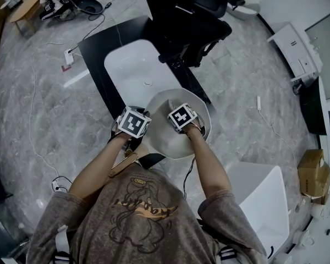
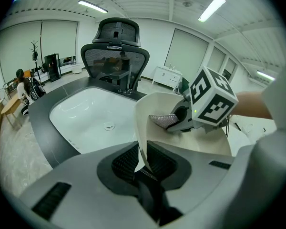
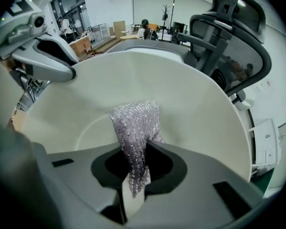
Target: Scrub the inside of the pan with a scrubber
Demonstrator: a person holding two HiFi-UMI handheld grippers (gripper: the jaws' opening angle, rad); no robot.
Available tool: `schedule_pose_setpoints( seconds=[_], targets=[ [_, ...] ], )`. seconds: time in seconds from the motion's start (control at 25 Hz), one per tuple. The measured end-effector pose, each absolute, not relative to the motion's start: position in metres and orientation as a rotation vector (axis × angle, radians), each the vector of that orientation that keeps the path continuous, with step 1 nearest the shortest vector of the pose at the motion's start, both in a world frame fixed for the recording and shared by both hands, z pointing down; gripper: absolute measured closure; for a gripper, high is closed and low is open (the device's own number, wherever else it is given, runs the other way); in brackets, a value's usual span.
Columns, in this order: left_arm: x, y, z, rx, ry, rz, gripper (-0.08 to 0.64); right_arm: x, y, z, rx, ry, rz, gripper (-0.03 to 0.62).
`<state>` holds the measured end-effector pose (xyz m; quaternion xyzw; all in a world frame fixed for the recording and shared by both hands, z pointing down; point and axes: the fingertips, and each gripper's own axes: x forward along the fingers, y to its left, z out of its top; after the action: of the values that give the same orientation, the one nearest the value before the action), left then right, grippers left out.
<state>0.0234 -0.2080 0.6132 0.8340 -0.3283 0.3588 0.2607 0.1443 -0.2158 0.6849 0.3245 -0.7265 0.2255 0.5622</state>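
Open-plan office in use as a workroom. A grey marbled floor (image 1: pixel 49 120) runs from wall to wall beneath long ceiling strip lights (image 2: pixel 210 7). A black mesh-backed office chair (image 1: pixel 192 15) stands at the far side of a black table (image 1: pixel 102 43), which has a white sink basin (image 1: pixel 137 73) set into its top. A power strip (image 1: pixel 69 56) lies on the floor. White cabinets (image 1: pixel 297 51), cardboard boxes (image 1: pixel 311 172), a wooden table (image 1: pixel 25 7), a spindly plant (image 2: pixel 34 49) and a person (image 2: pixel 24 82) occupy the room's edges.
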Motion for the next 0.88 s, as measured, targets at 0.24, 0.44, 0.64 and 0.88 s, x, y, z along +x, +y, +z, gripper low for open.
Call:
schedule_pose_setpoints(
  seconds=[0.24,0.44,0.64,0.88],
  targets=[
    [0.024,-0.208,0.615,2.251,-0.892,0.975,0.494,0.177,-0.205,0.683,0.821,-1.689,0.583,0.517],
    [0.024,-0.207,0.612,2.254,-0.89,0.974,0.494,0.187,-0.187,0.683,0.806,-1.66,0.633,0.517],
    [0.024,-0.21,0.616,2.254,-0.899,0.978,0.494,0.187,-0.169,0.683,0.792,-1.67,0.71,0.517],
    [0.024,-0.21,0.616,2.255,-0.907,0.99,0.495,0.179,-0.148,0.683,0.739,-1.678,0.732,0.517]
  ],
)
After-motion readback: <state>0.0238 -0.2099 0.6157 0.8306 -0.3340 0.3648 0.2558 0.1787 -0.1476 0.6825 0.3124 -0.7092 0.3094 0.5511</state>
